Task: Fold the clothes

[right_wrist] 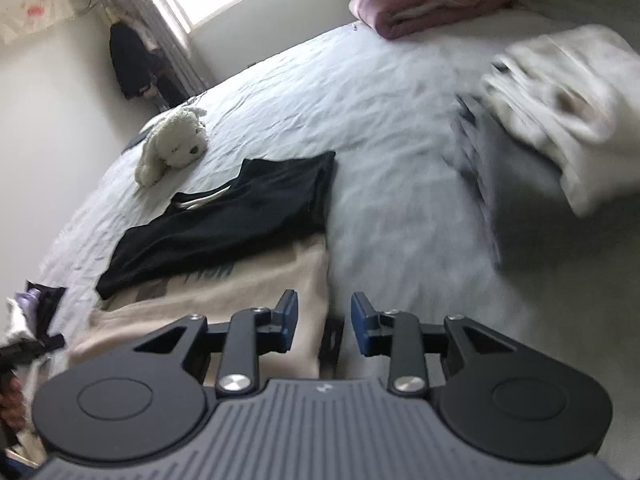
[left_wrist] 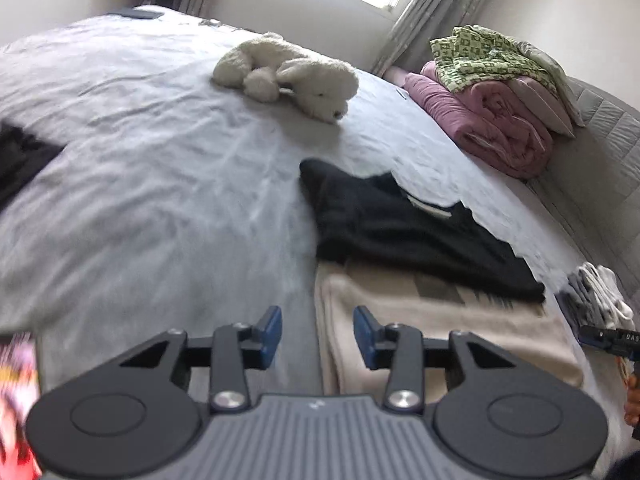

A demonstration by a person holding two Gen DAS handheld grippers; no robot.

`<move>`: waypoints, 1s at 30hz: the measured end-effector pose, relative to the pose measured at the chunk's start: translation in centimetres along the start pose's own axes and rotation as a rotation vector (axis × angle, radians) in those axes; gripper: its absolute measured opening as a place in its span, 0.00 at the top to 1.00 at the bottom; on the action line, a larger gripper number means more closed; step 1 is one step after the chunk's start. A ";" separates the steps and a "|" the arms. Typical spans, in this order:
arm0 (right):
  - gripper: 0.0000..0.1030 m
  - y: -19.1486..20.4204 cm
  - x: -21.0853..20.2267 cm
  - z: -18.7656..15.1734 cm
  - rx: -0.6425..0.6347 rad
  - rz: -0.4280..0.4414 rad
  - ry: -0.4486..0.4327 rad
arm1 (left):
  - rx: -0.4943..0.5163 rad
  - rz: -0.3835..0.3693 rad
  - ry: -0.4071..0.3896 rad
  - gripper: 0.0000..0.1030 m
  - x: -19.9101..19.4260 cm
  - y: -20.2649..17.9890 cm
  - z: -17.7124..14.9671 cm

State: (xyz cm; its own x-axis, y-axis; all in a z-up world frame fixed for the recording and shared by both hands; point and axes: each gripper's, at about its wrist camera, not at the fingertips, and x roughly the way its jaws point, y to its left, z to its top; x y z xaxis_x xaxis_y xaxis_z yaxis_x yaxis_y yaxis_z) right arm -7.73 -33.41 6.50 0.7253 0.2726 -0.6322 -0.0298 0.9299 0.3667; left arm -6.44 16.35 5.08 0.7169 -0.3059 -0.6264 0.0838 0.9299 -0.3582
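A folded beige garment (left_wrist: 440,328) lies flat on the grey bedsheet (left_wrist: 160,184), with a folded black garment (left_wrist: 408,232) overlapping its far edge. My left gripper (left_wrist: 318,338) hovers open over the beige piece's left edge, nothing between its blue pads. In the right wrist view the same beige garment (right_wrist: 224,296) and black garment (right_wrist: 240,212) lie to the left. My right gripper (right_wrist: 324,326) stands open above the beige piece's right edge, holding nothing. A blurred stack of grey and white folded clothes (right_wrist: 560,120) lies to its right.
A white plush dog (left_wrist: 288,74) rests mid-bed. Rolled pink bedding (left_wrist: 488,128) with a green patterned cloth (left_wrist: 484,56) sits by the headboard. Grey and white socks (left_wrist: 596,300) lie at the right. Dark cloth (left_wrist: 20,156) shows at the left edge. Curtains and a window are behind.
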 end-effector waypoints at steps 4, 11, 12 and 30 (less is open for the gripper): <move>0.67 1.6 2.8 1.0 -0.164 -0.009 0.044 | 0.074 0.010 0.008 0.61 2.4 -1.2 0.8; 0.92 1.4 4.5 0.6 -0.233 -0.031 0.080 | 0.149 0.050 0.059 0.89 4.9 -2.2 0.2; 0.92 1.5 4.3 0.7 -0.235 -0.028 0.063 | 0.139 0.050 0.053 0.89 4.6 -2.1 0.2; 0.82 3.8 3.7 0.7 -0.248 -0.077 -0.055 | 0.157 0.156 -0.094 0.63 2.4 -2.9 0.9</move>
State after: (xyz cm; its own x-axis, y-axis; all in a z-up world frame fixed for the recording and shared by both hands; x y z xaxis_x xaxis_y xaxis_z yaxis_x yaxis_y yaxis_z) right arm -4.68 -28.99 6.01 0.7681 0.1910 -0.6112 -0.1361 0.9814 0.1357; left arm -4.34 13.09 5.18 0.7905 -0.1425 -0.5956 0.0681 0.9870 -0.1458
